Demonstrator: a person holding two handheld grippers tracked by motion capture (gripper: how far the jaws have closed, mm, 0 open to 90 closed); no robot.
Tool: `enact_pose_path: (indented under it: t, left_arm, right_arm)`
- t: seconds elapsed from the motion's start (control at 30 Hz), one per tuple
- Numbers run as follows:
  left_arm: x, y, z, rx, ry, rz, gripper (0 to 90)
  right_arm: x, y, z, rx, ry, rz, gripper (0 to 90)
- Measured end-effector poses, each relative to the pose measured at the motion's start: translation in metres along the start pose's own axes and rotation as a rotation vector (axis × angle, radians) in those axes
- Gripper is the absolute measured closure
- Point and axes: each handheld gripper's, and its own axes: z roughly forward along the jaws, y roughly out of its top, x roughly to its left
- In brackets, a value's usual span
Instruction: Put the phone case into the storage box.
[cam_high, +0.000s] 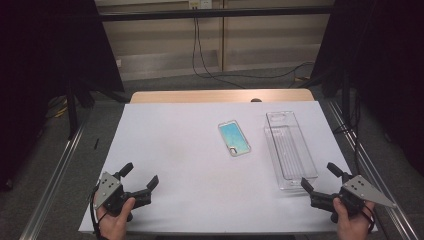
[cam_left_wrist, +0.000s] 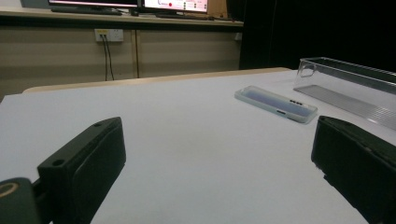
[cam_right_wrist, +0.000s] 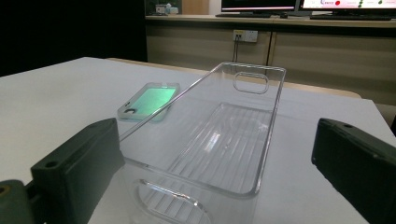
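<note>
**Both tools wide open at the near edge, phone case and clear bin untouched**

Nearest the person, at about 7 o'clock on the white desk (cam_high: 190, 165), the left tool (cam_high: 141, 176) rests low in the left hand (cam_high: 116, 217), its jaws spread wide with nothing between them. At about 5 o'clock the right tool (cam_high: 322, 181), held by the right hand (cam_high: 350, 222), stands the same way: jaws parted and empty, aimed toward the near short end of the clear bin (cam_high: 290, 149).

Farther in, at about 2 o'clock from the desk's middle, that bin lies lengthwise, empty, ribbed on its floor, with cut-out handles in its end walls. Just left of it, apart from it, a phone case (cam_high: 234, 138) lies flat with a blue-green face, at about 12 to 1 o'clock.

Judging from the layout, the likely work is lifting the case and setting it in the bin.

Risks from here:
- The case lies flat and thin; a jaw coming down too steeply could skid it across the smooth desk rather than get under its edge.
- The bin is light and transparent, so its rim is hard to read; the right tool sits very close to its near end and could nudge it off line.
- A pinch on one corner of the case could let it swing and clip the bin wall.
</note>
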Motion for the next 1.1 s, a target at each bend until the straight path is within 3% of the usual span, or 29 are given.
enact_pose_path:
  t: [0.4,0.57,0.7,1.1]
  left_arm:
    - [-0.005,0.0,0.004,0.02,-0.017,-0.008,3.0]
    - [-0.005,-0.001,0.006,0.055,-0.024,0.01,3.0]
    - [-0.005,-0.001,0.006,0.063,-0.023,0.0,3.0]
    - [-0.008,0.001,0.011,0.064,-0.099,-0.01,3.6]
  right_arm:
    - [-0.001,-0.001,0.001,-0.005,0.006,0.007,0.8]
    - [-0.001,-0.001,0.002,-0.003,0.012,0.007,0.8]
    - [0.0,-0.001,0.001,-0.003,0.016,0.01,0.8]
    - [0.003,0.0,0.0,-0.004,0.01,0.003,0.8]
